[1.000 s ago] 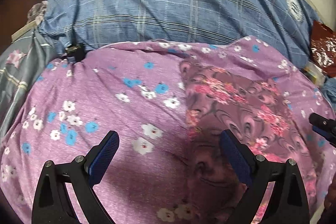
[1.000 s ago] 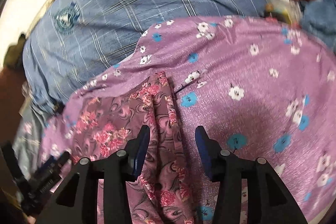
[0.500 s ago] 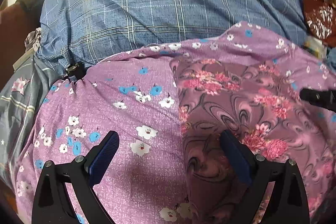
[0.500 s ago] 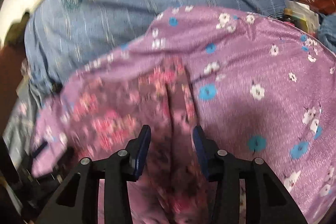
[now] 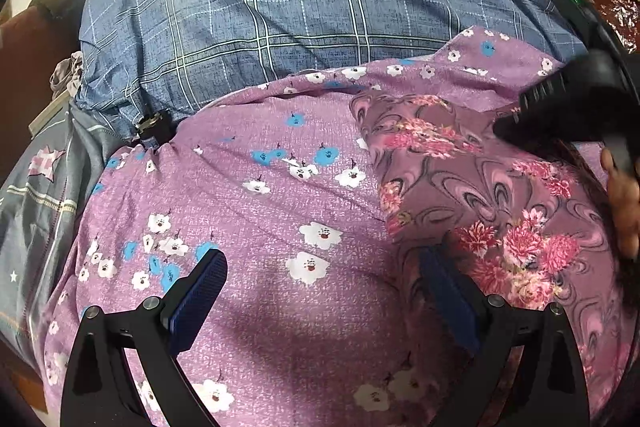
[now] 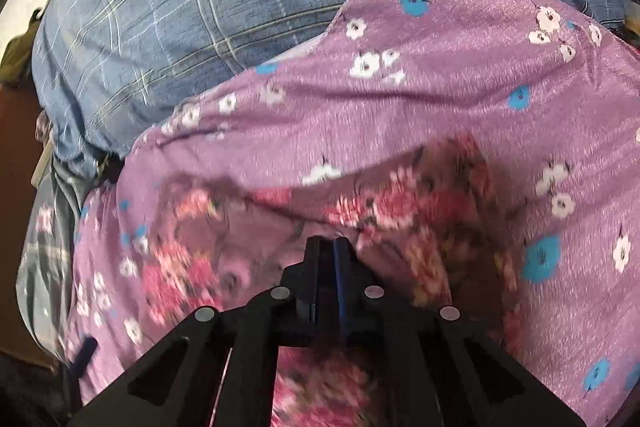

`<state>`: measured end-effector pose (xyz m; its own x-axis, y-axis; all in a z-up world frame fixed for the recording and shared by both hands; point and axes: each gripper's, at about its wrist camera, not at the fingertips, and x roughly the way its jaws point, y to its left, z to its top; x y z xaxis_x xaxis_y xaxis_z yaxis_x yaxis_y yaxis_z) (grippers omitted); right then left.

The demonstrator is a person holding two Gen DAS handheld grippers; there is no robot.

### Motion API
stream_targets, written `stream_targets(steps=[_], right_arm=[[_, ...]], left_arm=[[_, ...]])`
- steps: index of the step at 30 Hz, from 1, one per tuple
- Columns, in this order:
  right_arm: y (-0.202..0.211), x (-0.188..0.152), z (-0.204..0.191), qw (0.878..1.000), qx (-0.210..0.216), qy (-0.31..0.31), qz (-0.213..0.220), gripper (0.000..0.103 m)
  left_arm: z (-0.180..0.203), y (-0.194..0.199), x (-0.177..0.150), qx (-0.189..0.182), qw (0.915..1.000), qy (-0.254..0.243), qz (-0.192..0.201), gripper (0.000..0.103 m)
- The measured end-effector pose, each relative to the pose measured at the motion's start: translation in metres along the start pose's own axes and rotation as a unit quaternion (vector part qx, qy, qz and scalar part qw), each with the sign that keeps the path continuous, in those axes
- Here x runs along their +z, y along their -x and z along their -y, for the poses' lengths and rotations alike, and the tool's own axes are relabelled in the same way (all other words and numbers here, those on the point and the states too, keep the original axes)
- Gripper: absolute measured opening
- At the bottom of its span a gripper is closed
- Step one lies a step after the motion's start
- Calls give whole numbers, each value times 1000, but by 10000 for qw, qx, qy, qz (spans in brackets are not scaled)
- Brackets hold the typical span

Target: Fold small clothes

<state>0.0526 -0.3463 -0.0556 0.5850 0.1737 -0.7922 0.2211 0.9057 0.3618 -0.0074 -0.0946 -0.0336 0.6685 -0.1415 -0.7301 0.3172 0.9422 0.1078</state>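
From the left wrist view, the left hand-held gripper [image 5: 322, 301] hangs with its jaws wide apart and nothing between them, its right finger just at the near edge of the small garment [image 5: 492, 187], a mauve piece with pink flowers. The garment lies on the purple flowered bedspread [image 5: 256, 227], in front of the blue checked pillow [image 5: 280, 11]. It looks loosely spread and wrinkled, with no neat fold to be seen. The right hand-held gripper [image 5: 516, 119] reaches in over its far edge.

From the right wrist view, which is blurred, the right hand-held gripper [image 6: 327, 255] is closing, its jaws almost together; whether cloth is pinched between them I cannot tell. The garment [image 6: 400, 211] lies bunched around the tips. I judge the folding barely begun: a fold is being started, and the rest is still to do.
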Motion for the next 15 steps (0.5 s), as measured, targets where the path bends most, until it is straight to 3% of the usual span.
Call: stream_targets(steps=[6, 10, 15], right_arm=[[3, 4, -35, 9953, 882, 397, -68, 14], [-27, -4, -51, 9958, 760, 417, -302, 13], [-30, -4, -38, 9961, 872, 21, -113, 13]], left_arm=[[-10, 3, -4, -125, 9999, 75, -29, 97], [-11, 0, -6, -159, 9997, 95, -128, 97], [-10, 0, -7, -163, 9997, 45, -153, 97]])
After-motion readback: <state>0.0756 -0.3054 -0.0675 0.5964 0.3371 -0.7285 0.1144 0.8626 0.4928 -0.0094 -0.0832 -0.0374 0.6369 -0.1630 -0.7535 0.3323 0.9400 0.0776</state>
